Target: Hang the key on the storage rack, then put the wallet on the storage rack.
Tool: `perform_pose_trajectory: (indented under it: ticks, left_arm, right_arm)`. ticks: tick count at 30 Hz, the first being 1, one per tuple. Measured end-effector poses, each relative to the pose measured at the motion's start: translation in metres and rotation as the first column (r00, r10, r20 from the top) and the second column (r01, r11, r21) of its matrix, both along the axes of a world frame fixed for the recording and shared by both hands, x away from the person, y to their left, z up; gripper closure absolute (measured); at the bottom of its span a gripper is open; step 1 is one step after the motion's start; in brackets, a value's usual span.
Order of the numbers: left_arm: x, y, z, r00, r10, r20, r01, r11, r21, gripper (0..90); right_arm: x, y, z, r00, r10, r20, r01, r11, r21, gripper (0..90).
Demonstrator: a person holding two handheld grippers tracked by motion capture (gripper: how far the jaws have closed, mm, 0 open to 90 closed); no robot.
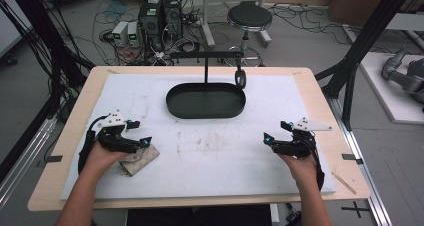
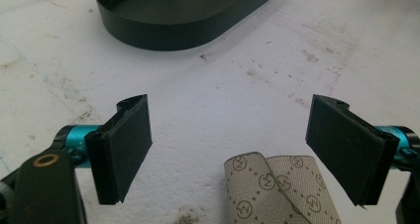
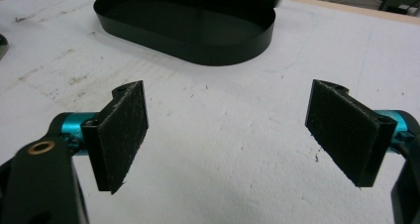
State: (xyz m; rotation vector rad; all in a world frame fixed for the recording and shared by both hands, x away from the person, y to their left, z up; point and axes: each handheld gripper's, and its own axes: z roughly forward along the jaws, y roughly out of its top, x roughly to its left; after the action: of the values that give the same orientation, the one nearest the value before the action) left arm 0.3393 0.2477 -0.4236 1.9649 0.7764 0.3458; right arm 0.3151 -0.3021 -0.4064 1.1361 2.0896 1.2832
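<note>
On the white padded sheet that covers the wooden table, the person holds one black two-jaw gripper in each hand. The left gripper is at the left side of the sheet, and its jaws stand wide apart with nothing pressed between them. Under it and the left hand lies a beige patterned fabric strap, folded over itself. In the left gripper view the strap lies flat on the sheet, low between the two pads, nearer to the right one. It seems not to touch either pad.

The right gripper is at the right side of the sheet, well apart from the strap. Its jaws also stand wide open, and in the right gripper view only bare sheet is between its pads.

A black oval metal tray with a low wall sits at the far middle of the sheet, in front of both grippers. A thin black post with a cross bar rises from its far edge, and a small dark ring hangs from the bar at the right end of the tray.
</note>
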Motion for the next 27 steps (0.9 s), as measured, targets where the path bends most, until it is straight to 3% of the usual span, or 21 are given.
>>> perform_pose_trajectory:
  ticks: [9,19,27]
  left_arm:
    - [-0.001,-0.001,0.001,1.0,0.002,0.006,-0.002,1.0,0.007,17.7]
    - [-0.004,-0.001,0.002,0.9999,-0.008,0.007,0.008,0.9999,0.009,17.7]
    - [-0.021,0.005,-0.001,1.0,0.003,-0.005,-0.003,0.9992,0.041,17.7]
  right_arm:
    - [0.0,-0.004,-0.015,1.0,0.0,-0.008,0.0,1.0,0.01,17.2]
    - [0.001,-0.001,-0.014,0.9999,0.011,-0.001,-0.011,1.0,0.004,17.2]
    - [0.007,0.007,-0.015,0.9998,0.02,-0.002,-0.02,1.0,-0.009,17.2]
